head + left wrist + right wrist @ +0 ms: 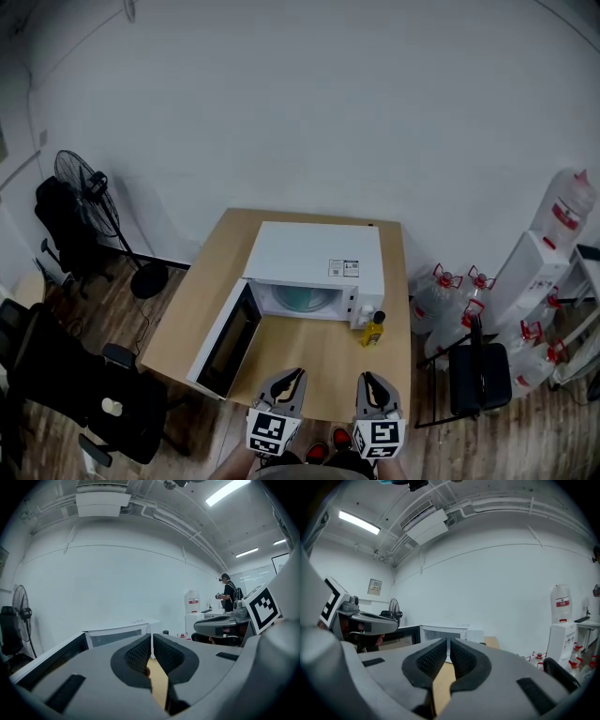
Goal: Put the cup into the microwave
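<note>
A white microwave [314, 267] stands on the wooden table [197, 291], its door [228, 342] swung open to the left. Inside the cavity a pale teal shape [302, 298] shows; I cannot tell whether it is the cup. Both grippers hover over the table's front edge, pointing at the microwave. My left gripper [289, 378] is shut with nothing between its pads [140, 653]. My right gripper [371, 380] is shut and empty too. The microwave [119, 634] lies ahead in the left gripper view, and the right gripper view shows it [440, 632] beyond the closed jaws.
A yellow bottle [374, 329] with a black cap stands by the microwave's right front corner. A floor fan [89, 187] and black chairs [84, 384] are at the left. Water jugs [450, 291], a dispenser [553, 234] and a black chair [480, 375] are at the right. A person [229, 592] stands far off.
</note>
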Demonstrator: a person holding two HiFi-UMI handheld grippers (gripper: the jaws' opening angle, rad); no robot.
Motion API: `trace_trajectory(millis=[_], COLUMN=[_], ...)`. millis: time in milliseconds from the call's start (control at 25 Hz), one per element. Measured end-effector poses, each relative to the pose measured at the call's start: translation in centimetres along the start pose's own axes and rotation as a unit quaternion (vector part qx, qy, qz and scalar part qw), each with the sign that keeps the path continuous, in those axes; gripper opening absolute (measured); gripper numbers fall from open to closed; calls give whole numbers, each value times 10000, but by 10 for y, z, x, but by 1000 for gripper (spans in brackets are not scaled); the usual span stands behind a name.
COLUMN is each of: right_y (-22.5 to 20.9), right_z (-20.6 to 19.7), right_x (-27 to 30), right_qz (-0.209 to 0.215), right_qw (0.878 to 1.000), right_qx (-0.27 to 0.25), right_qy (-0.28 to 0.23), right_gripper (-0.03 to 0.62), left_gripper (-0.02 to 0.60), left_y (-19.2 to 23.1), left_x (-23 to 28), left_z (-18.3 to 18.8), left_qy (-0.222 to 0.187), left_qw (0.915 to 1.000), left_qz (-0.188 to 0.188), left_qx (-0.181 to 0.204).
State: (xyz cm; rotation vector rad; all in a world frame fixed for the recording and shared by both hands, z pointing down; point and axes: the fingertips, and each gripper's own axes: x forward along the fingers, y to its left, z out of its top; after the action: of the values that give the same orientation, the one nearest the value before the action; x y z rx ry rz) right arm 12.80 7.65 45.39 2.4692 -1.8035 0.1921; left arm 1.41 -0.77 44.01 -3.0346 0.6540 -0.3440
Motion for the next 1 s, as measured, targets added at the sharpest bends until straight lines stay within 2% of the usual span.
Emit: trace_trajectory(millis=[1000], right_y=[-2], right_z=[-5], right_x=[-5], right_qz=[-133], right_qw=[9999], right_qx=[-51], right_qy=[52], right_gripper=[21], left_gripper=[35], left_y=[-1], left_x=[5], left_z=[2], left_qy=[-71], left_qw=[9999], left_qz=[-139], left_qx=[10])
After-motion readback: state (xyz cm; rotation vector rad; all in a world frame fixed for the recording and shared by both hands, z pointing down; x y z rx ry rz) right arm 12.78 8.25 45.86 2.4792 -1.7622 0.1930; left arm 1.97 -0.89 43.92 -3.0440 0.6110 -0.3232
